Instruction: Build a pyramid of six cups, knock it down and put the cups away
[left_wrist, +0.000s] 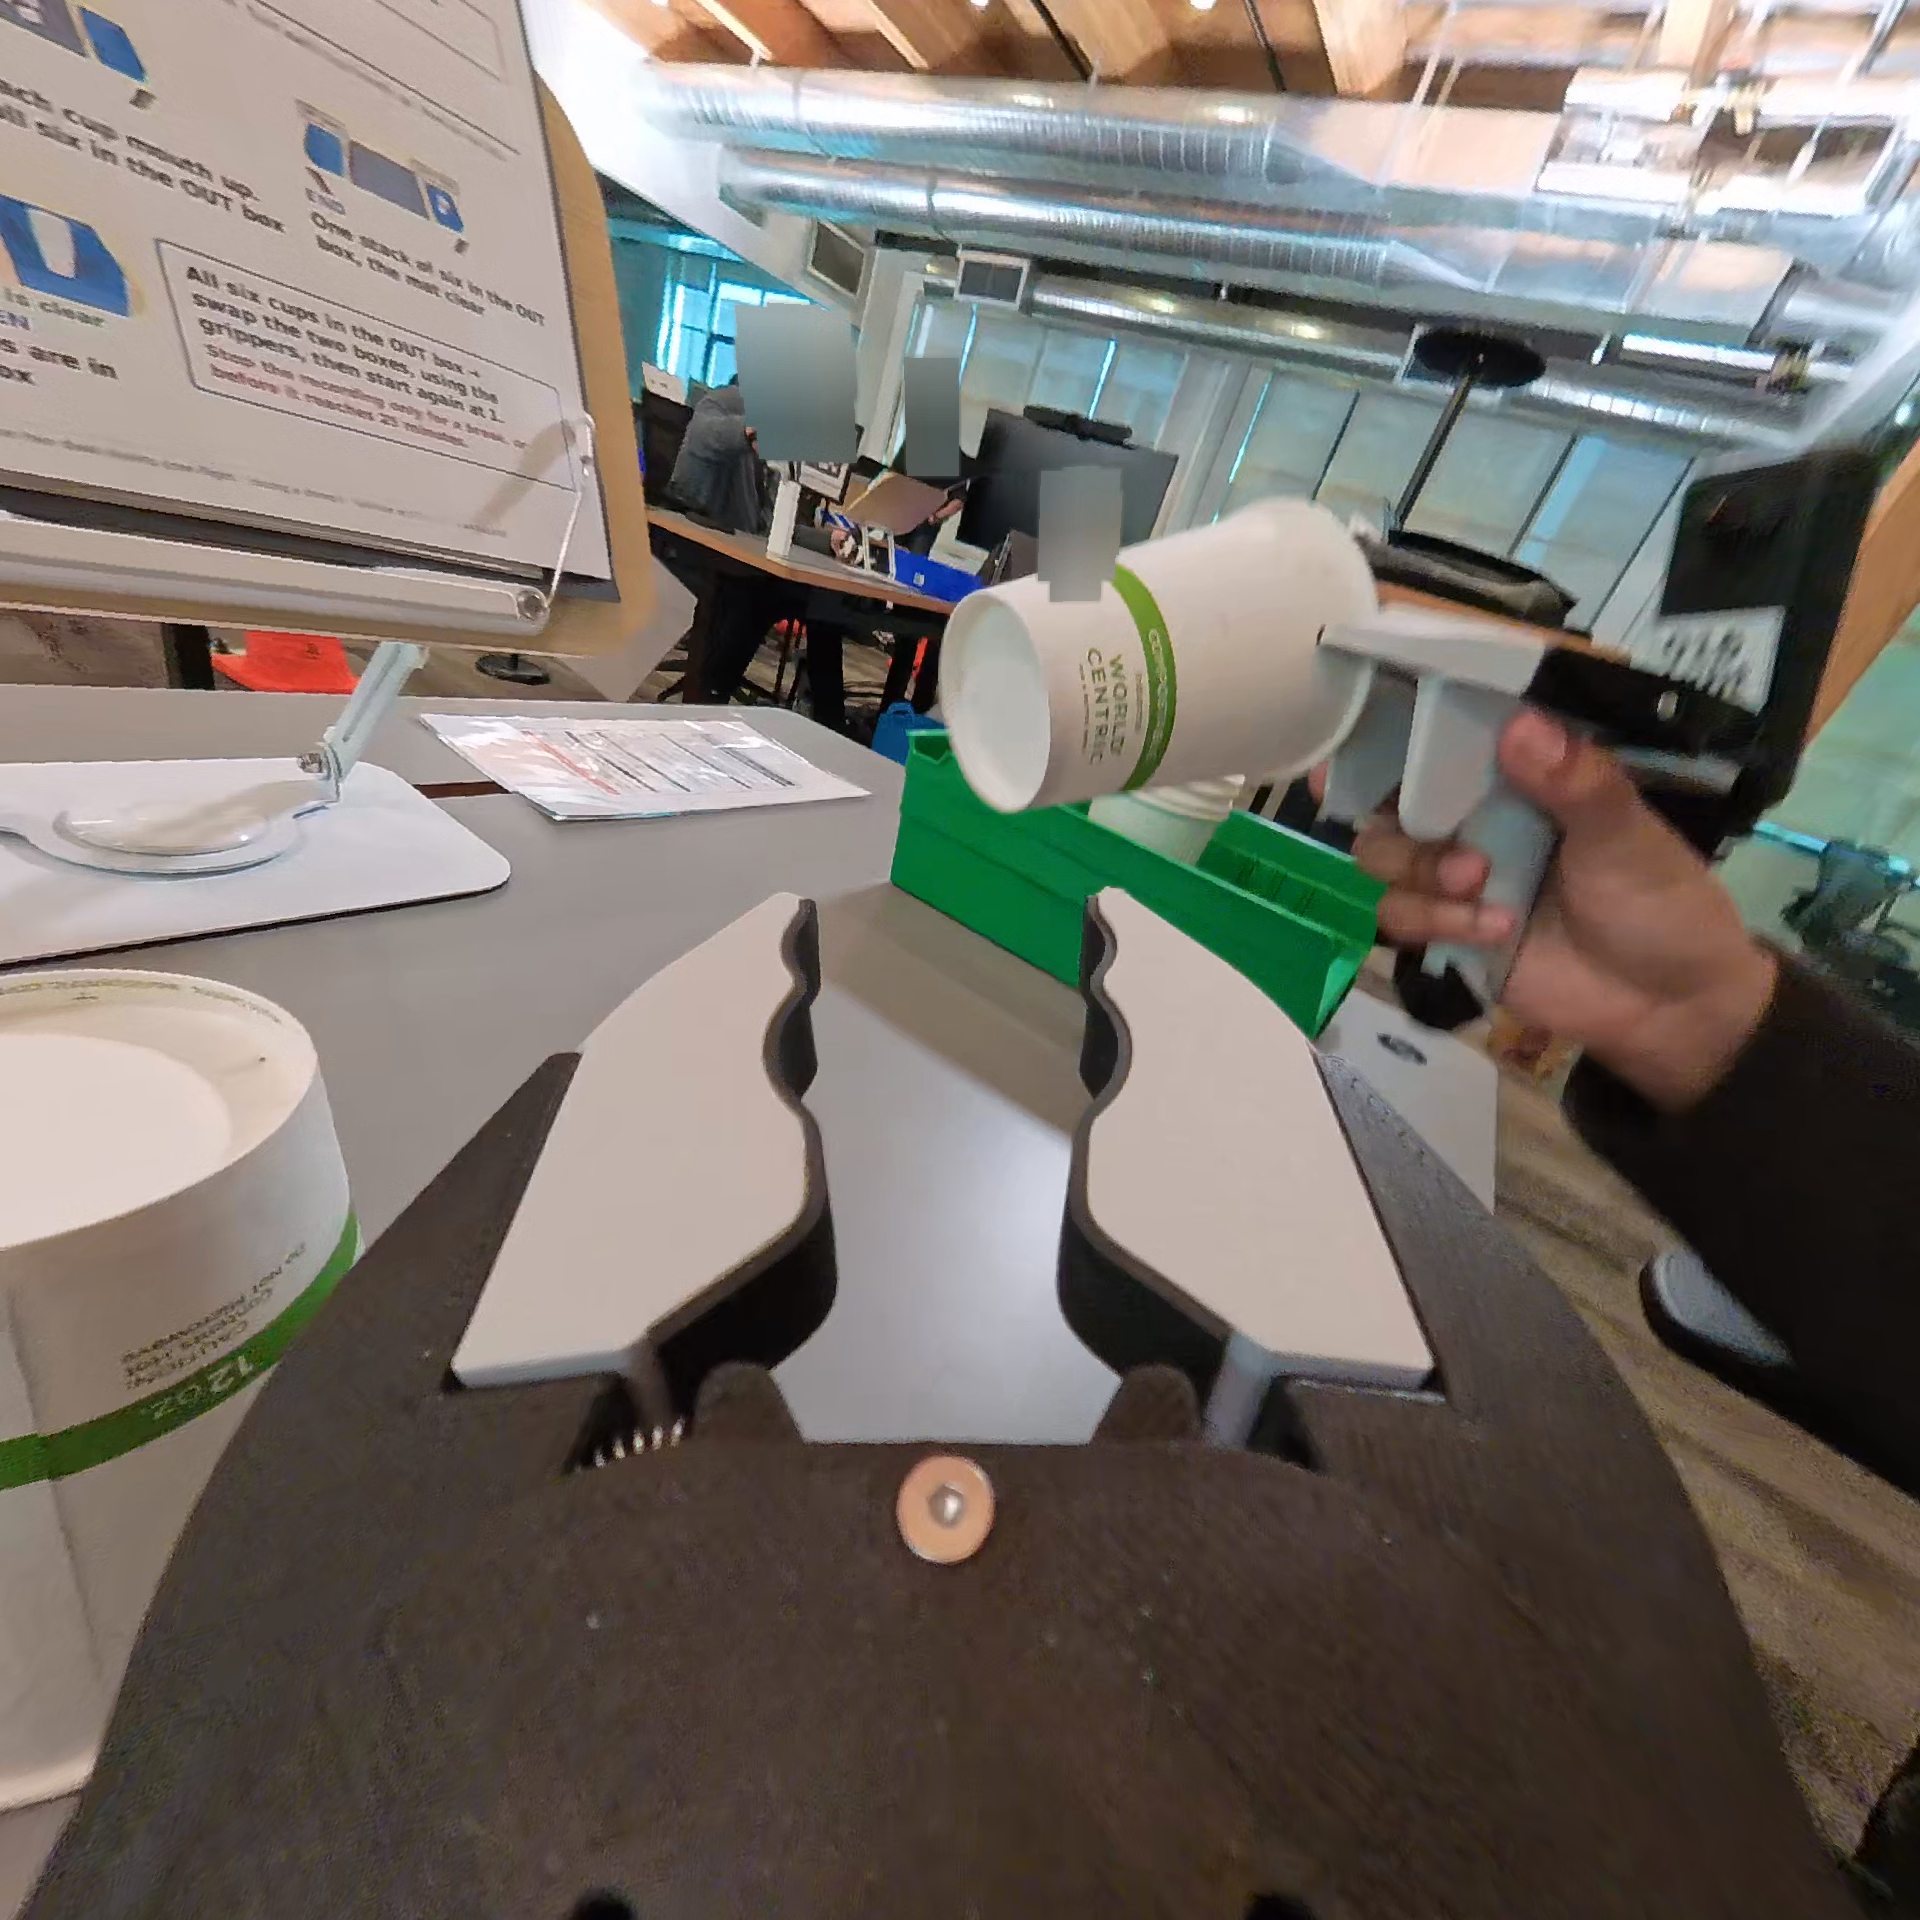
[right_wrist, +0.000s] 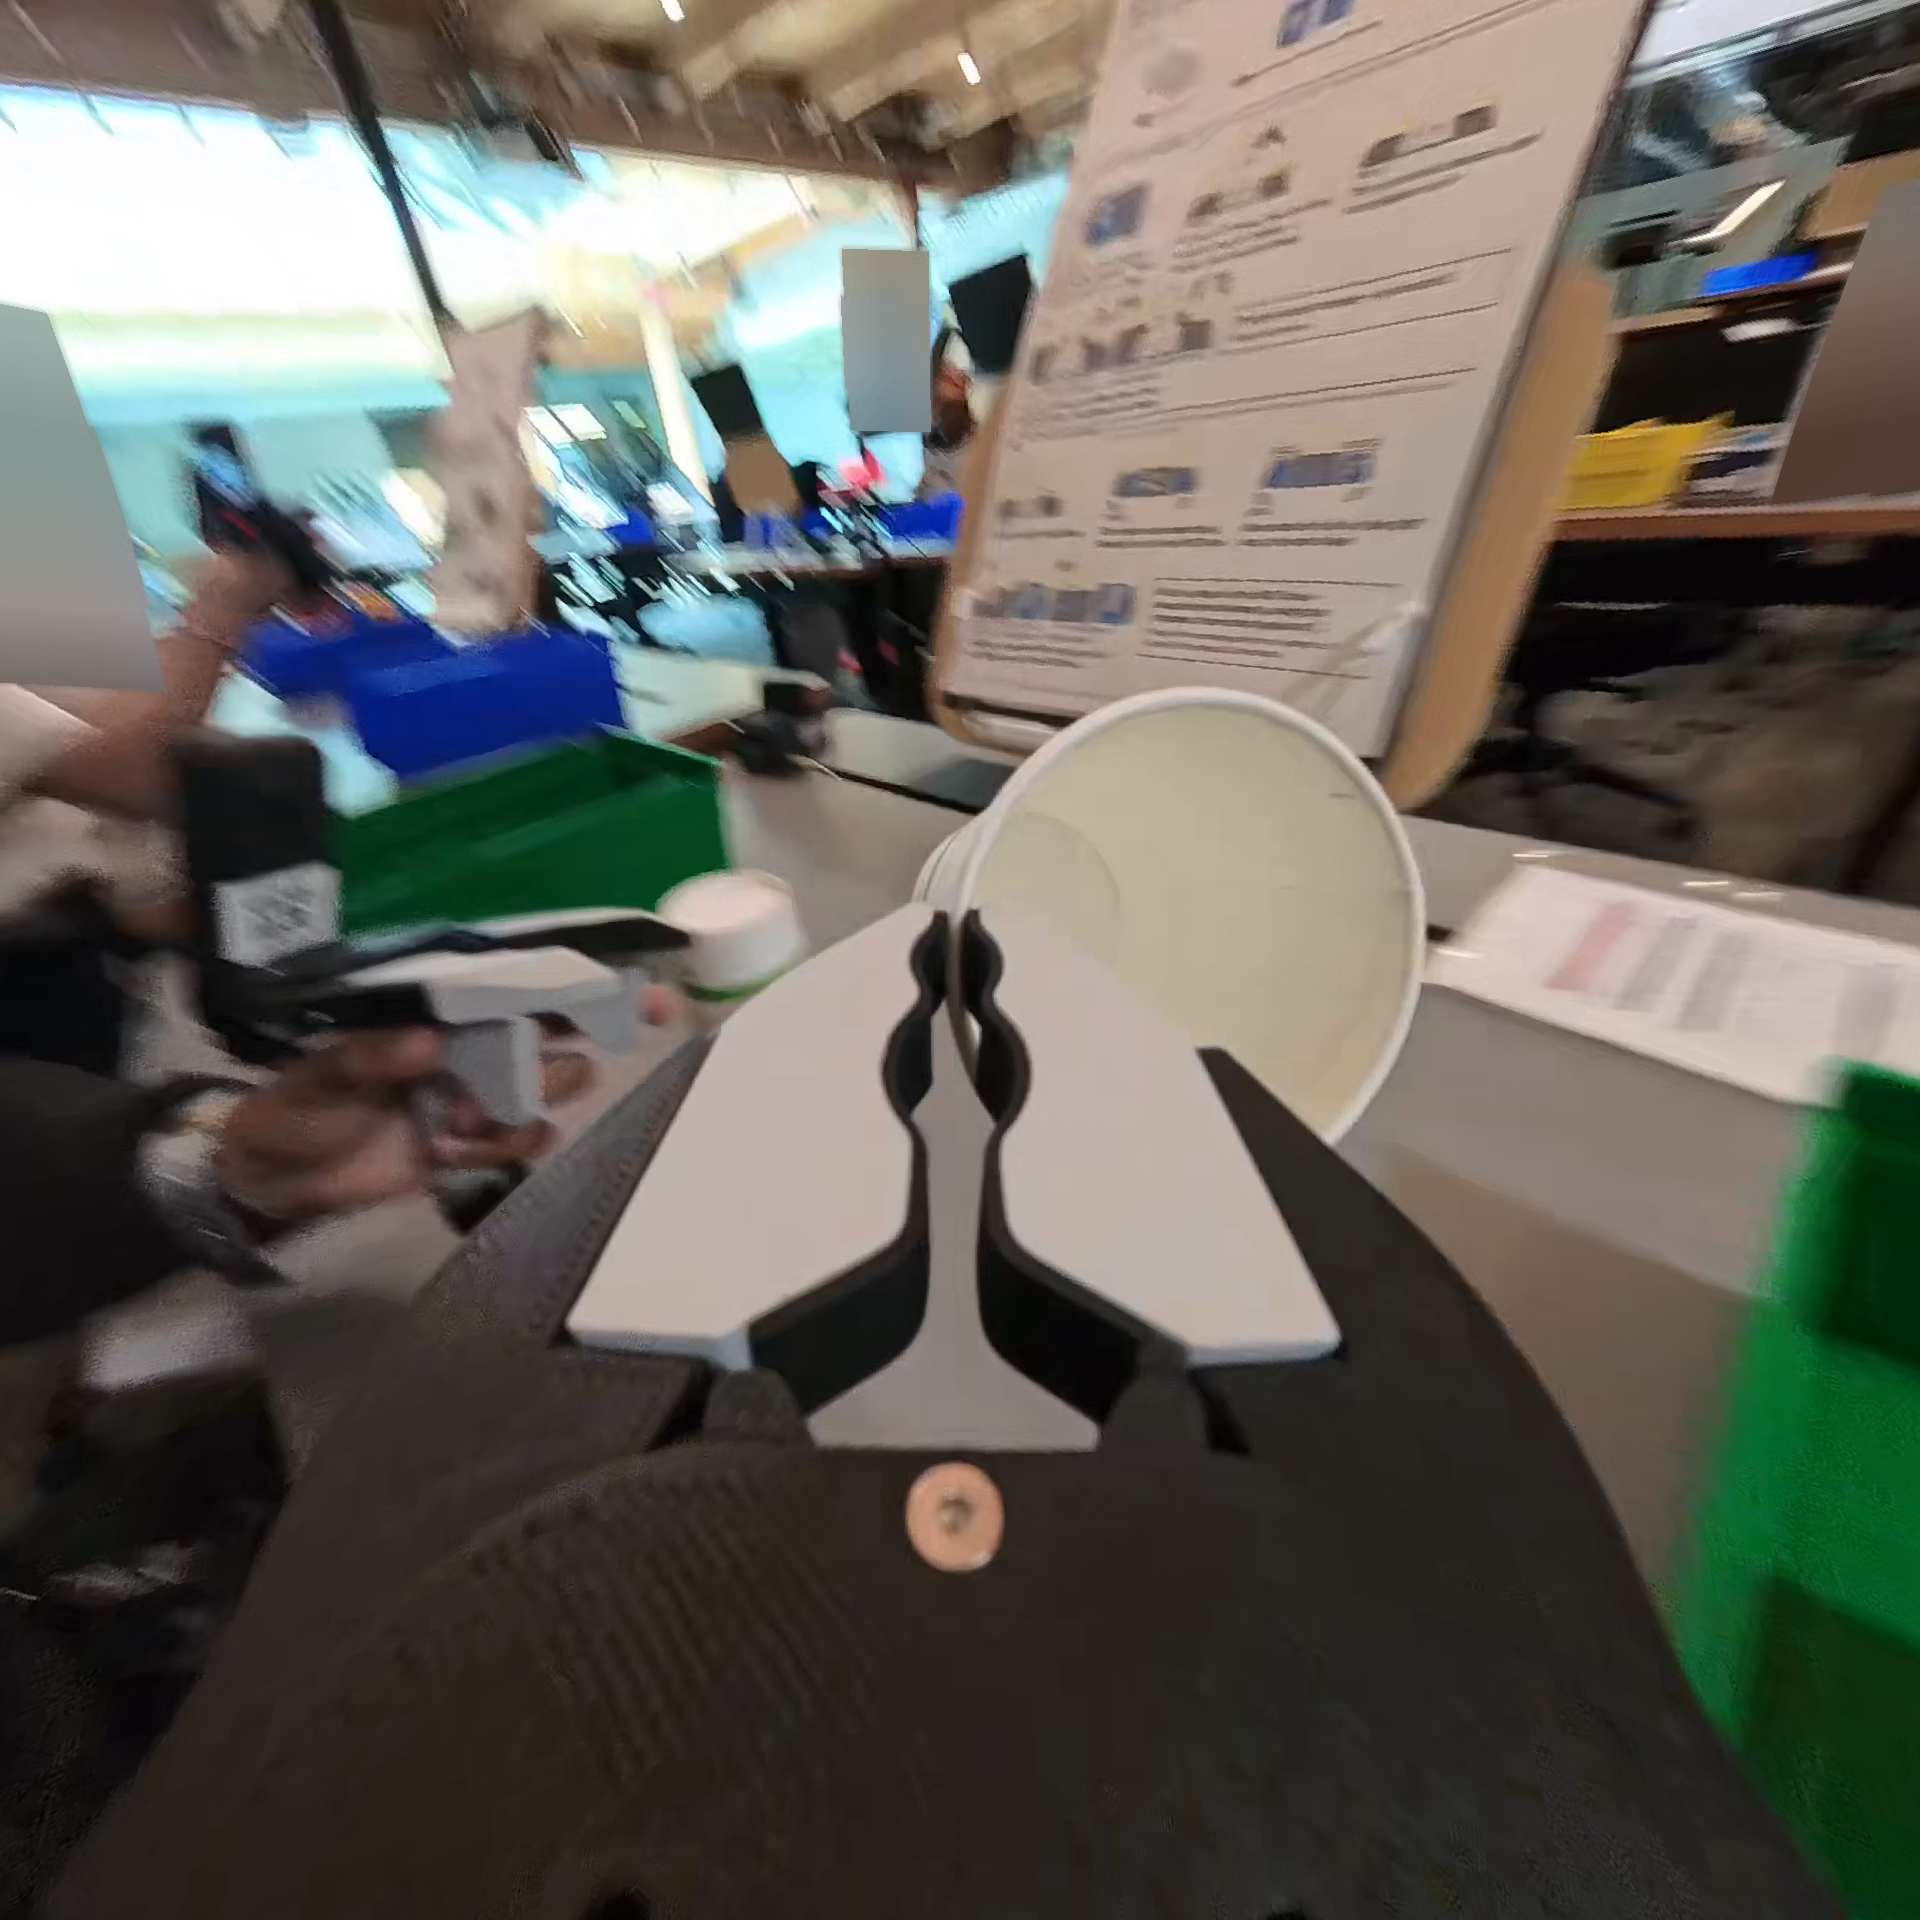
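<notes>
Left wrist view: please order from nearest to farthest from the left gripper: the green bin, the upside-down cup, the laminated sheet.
1. Upside-down cup, close at the left gripper's left side.
2. Green bin, ahead, a little right of the open fingers.
3. Laminated sheet, flat on the table, farther back and left.

white cup (left_wrist: 1153, 665) with green band, green bin (left_wrist: 1049, 883), grey table (left_wrist: 623, 935)

The upside-down paper cup (left_wrist: 156, 1247) at the left ran off the picture's edge, its lower part behind the left gripper's (left_wrist: 945, 997) body. A second cup (left_wrist: 1174, 816) in the green bin (left_wrist: 1039, 883) sat mostly hidden behind the held cup (left_wrist: 1143, 665). In the right wrist view, motion smeared the other green bin (right_wrist: 1829, 1403), cut off at the right edge, and the background.
</notes>
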